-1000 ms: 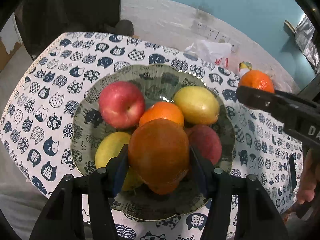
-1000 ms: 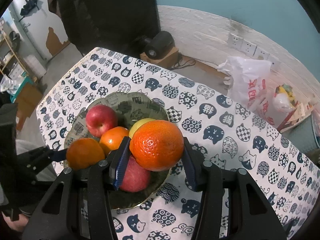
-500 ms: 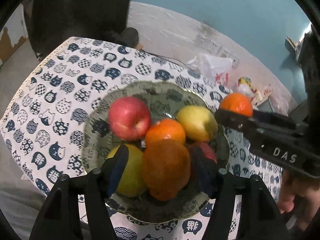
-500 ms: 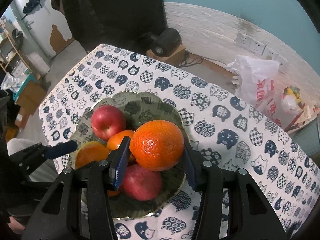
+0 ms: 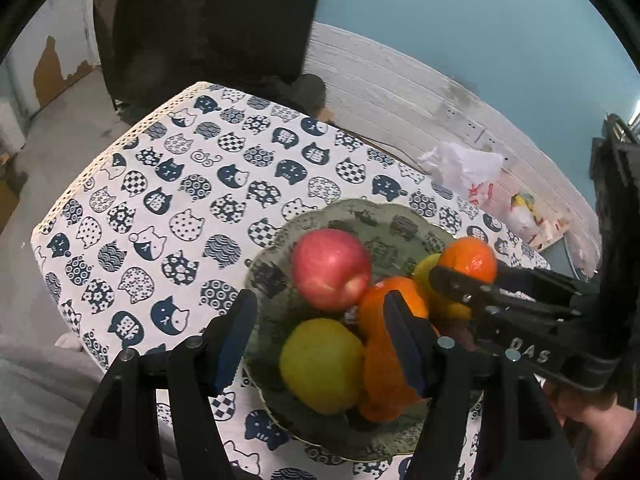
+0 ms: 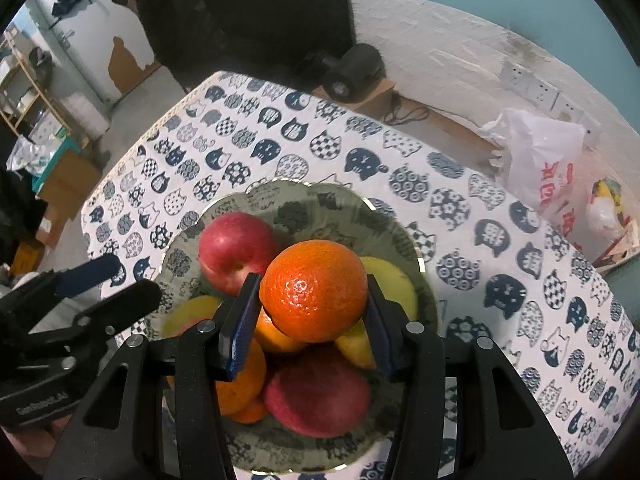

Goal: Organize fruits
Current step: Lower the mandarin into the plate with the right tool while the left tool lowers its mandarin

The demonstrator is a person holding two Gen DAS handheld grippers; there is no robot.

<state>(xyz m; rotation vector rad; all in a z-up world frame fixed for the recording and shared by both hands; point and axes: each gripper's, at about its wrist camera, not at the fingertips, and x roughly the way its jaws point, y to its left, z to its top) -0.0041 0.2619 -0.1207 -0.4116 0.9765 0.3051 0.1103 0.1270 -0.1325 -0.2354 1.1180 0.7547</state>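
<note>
A green patterned plate (image 5: 400, 216) (image 6: 320, 200) on the cat-print tablecloth holds a red apple (image 5: 330, 268) (image 6: 236, 250), a yellow-green fruit (image 5: 320, 364), oranges (image 5: 384, 368) and a second red apple (image 6: 316, 394). My left gripper (image 5: 320, 328) is open and empty, over the plate's left side; it also shows in the right wrist view (image 6: 116, 284). My right gripper (image 6: 312, 320) is shut on an orange (image 6: 314, 290) and holds it above the pile; that orange also shows in the left wrist view (image 5: 468, 258).
The tablecloth (image 5: 160, 208) runs to a lace edge at the left. A white plastic bag (image 6: 536, 156) and other bags lie on the floor beyond the table by the wall. A dark chair (image 5: 208, 20) stands behind the table.
My left gripper has let go of its orange, which now lies on the plate, and has drawn back to the left. My right gripper has moved its orange over the pile.
</note>
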